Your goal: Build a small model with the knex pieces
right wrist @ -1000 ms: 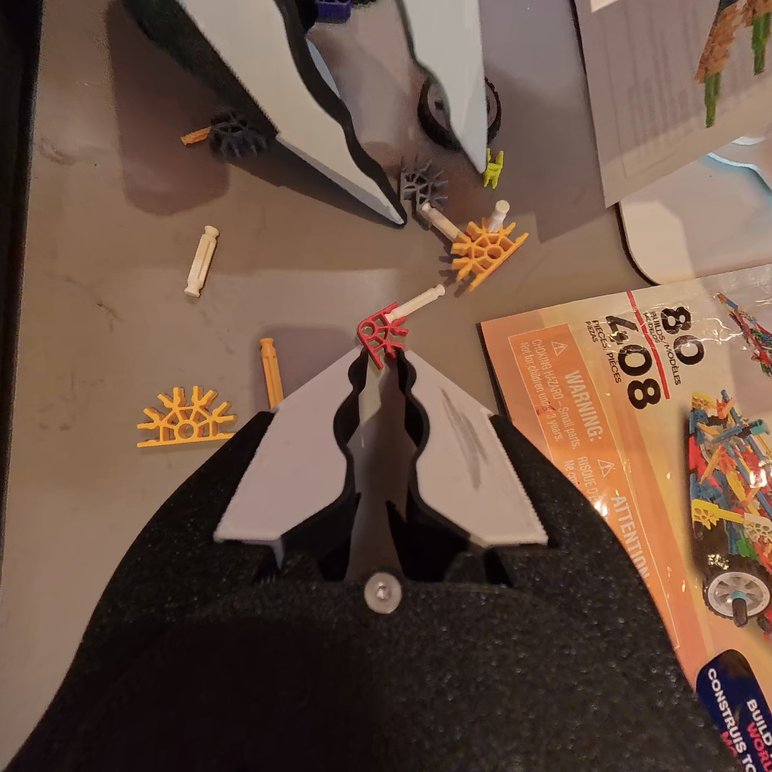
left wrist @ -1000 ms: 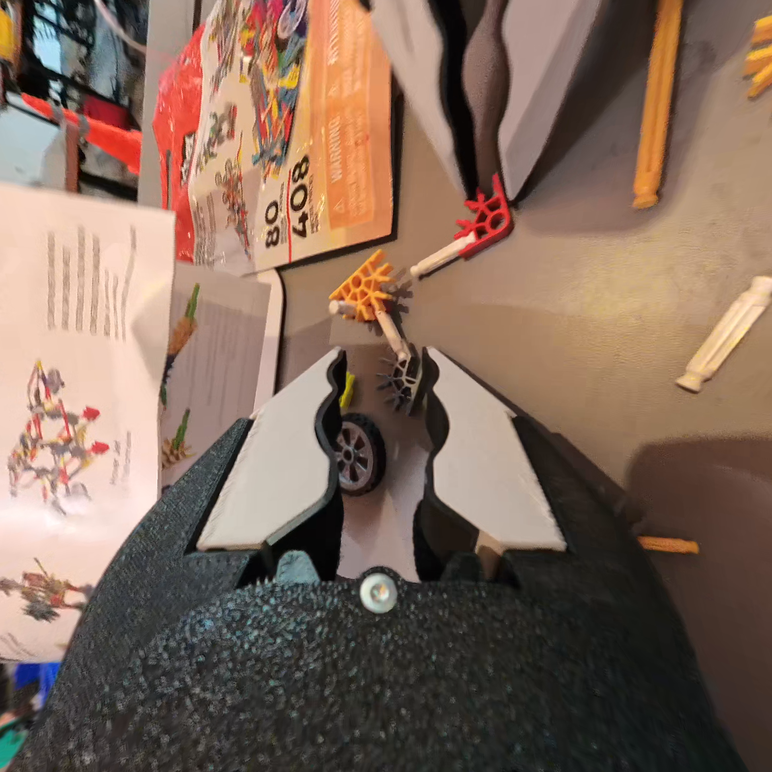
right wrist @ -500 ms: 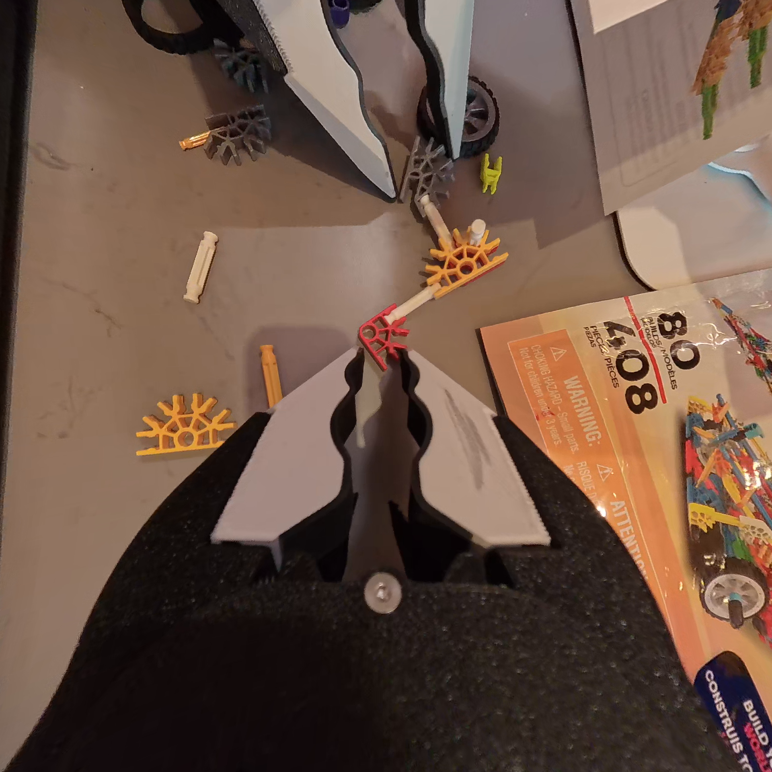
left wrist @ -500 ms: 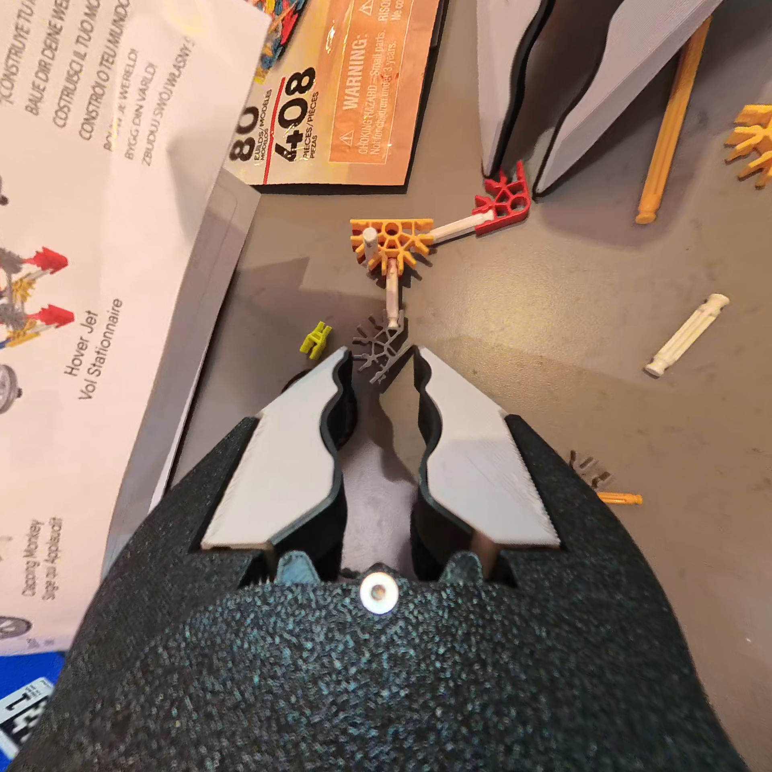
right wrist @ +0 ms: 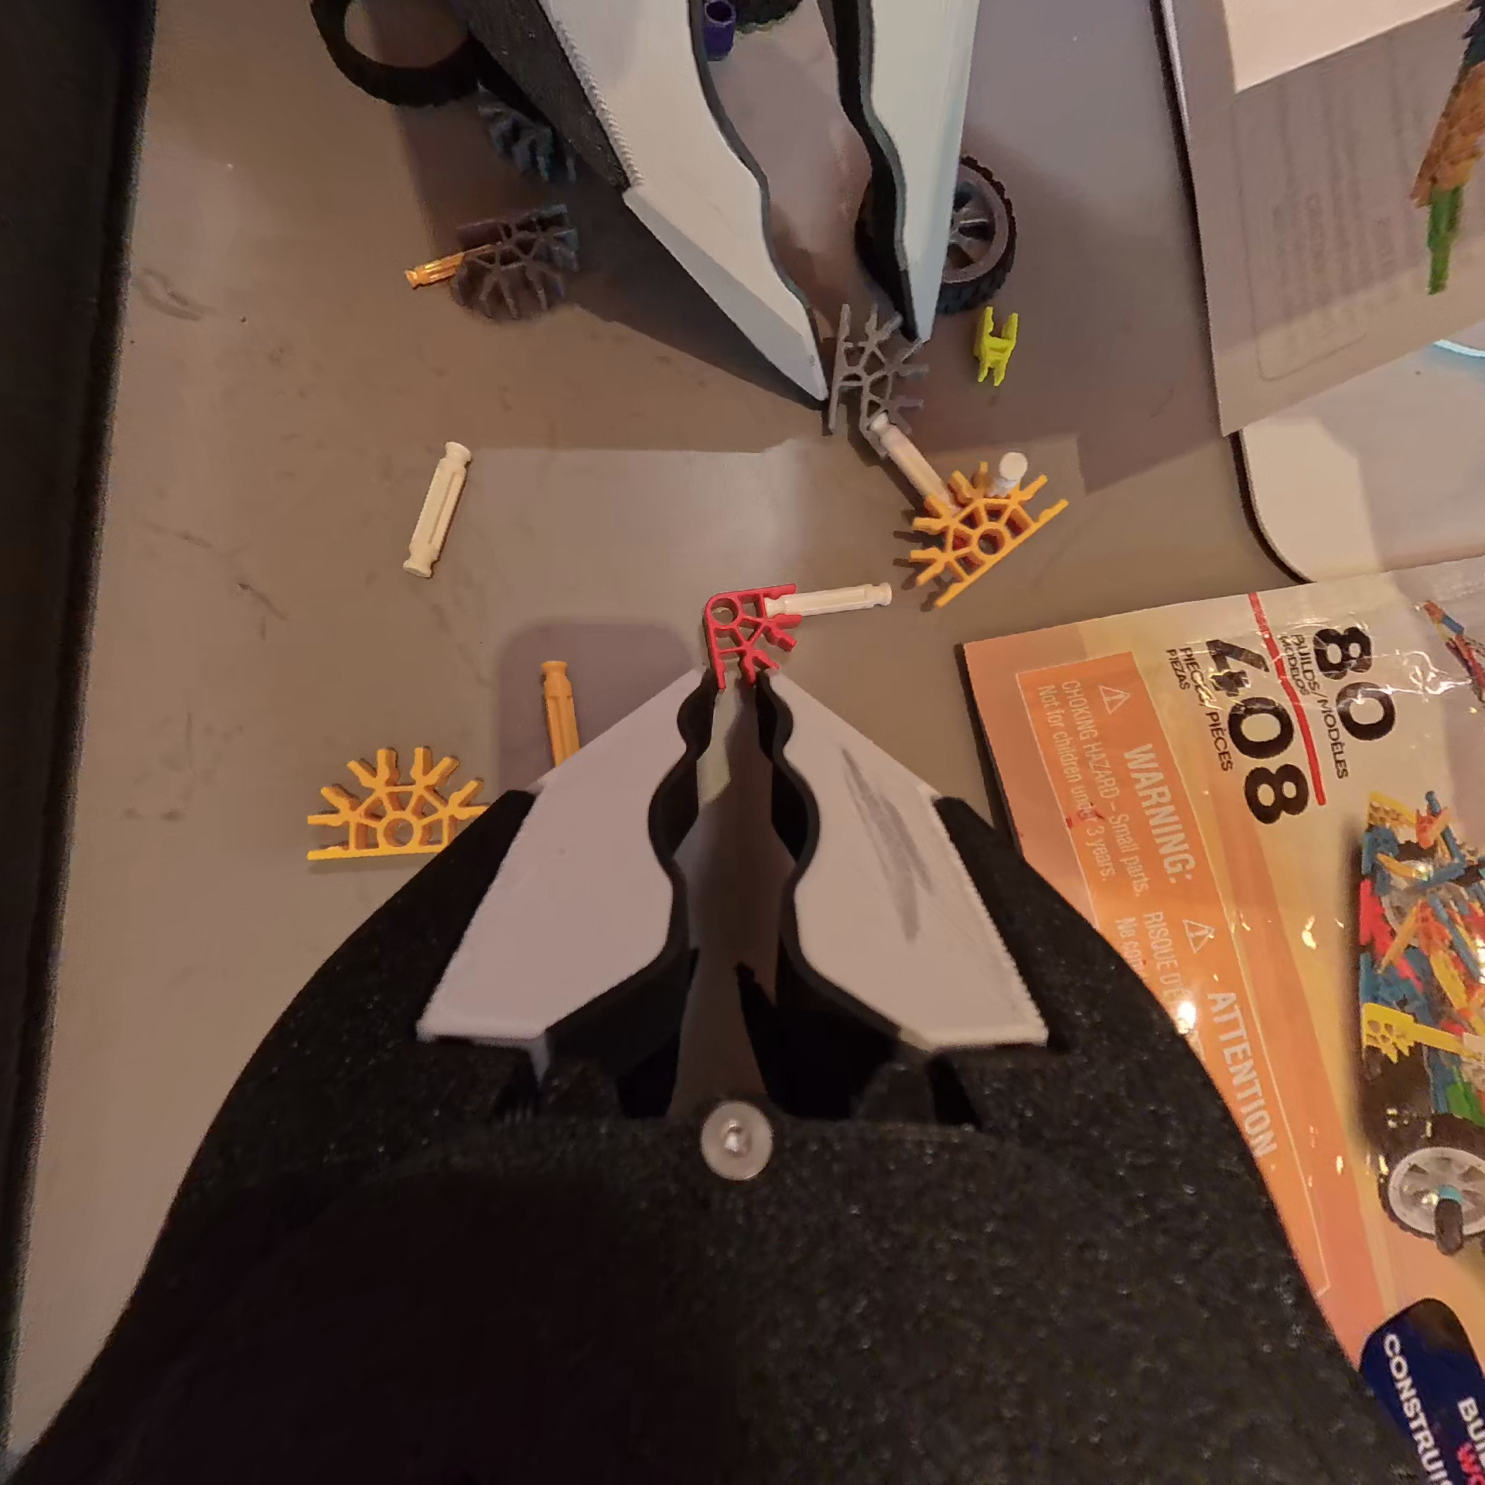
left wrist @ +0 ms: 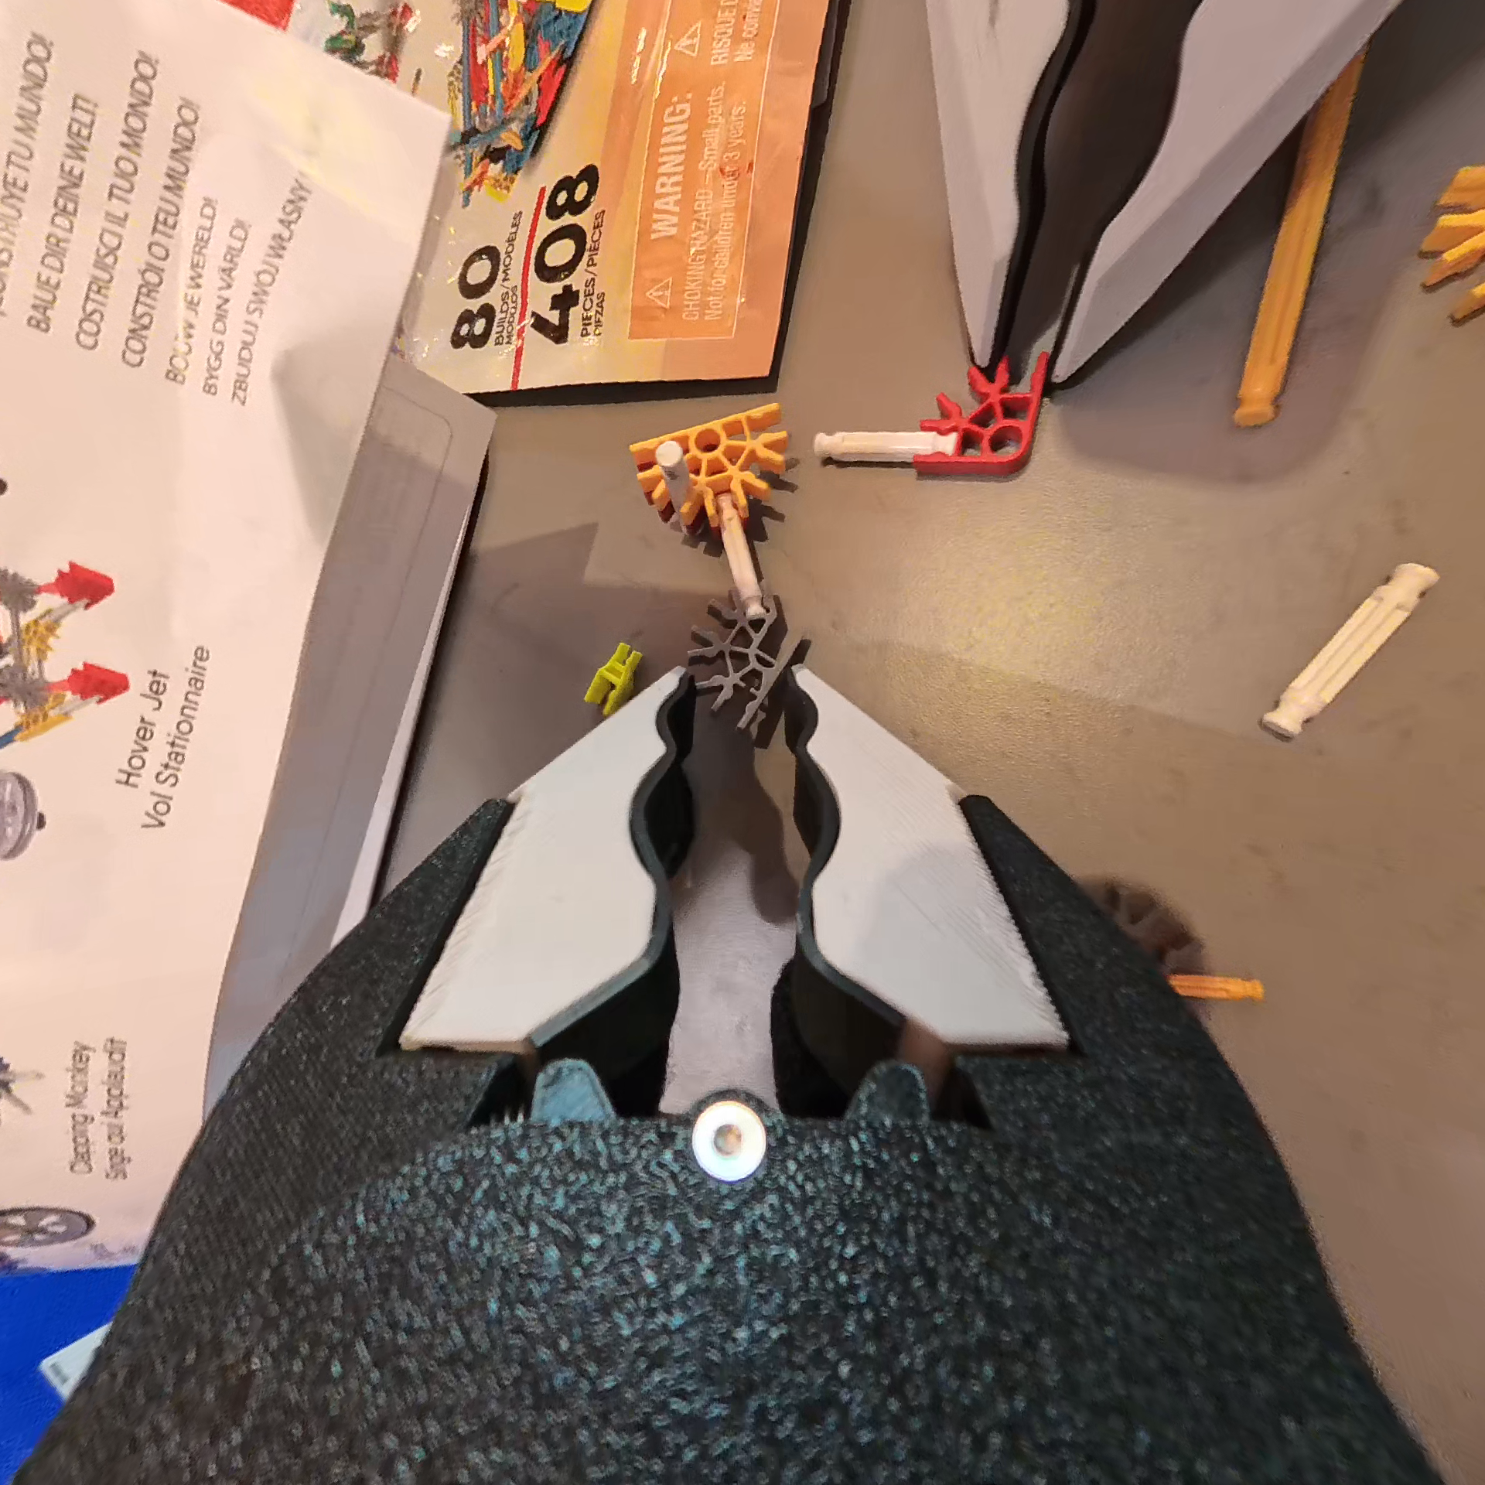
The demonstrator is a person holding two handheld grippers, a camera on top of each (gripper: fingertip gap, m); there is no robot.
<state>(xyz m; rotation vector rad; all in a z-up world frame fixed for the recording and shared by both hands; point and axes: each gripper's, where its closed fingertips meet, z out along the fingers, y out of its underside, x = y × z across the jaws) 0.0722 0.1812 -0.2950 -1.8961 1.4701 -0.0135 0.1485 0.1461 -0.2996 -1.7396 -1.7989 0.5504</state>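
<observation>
White rod (right wrist: 836,599) now pulled clear of yellow connector (right wrist: 976,530) — right gripper (right wrist: 743,683) pinches red connector (right wrist: 743,631); left gripper (left wrist: 743,683) clamps grey connector (left wrist: 743,655).

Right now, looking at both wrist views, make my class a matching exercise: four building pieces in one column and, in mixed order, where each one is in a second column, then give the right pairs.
Column one:
1. red connector
2. grey connector
3. lime clip
4. wheel

Column two:
A. behind the left gripper's finger, on the table
B. pinched at the right gripper's tips, white rod attached
C. lying loose beside the left gripper's tip
D. between the left gripper's tips, joined by a rod to the orange connector

Pairs: 1-B, 2-D, 3-C, 4-A
</observation>
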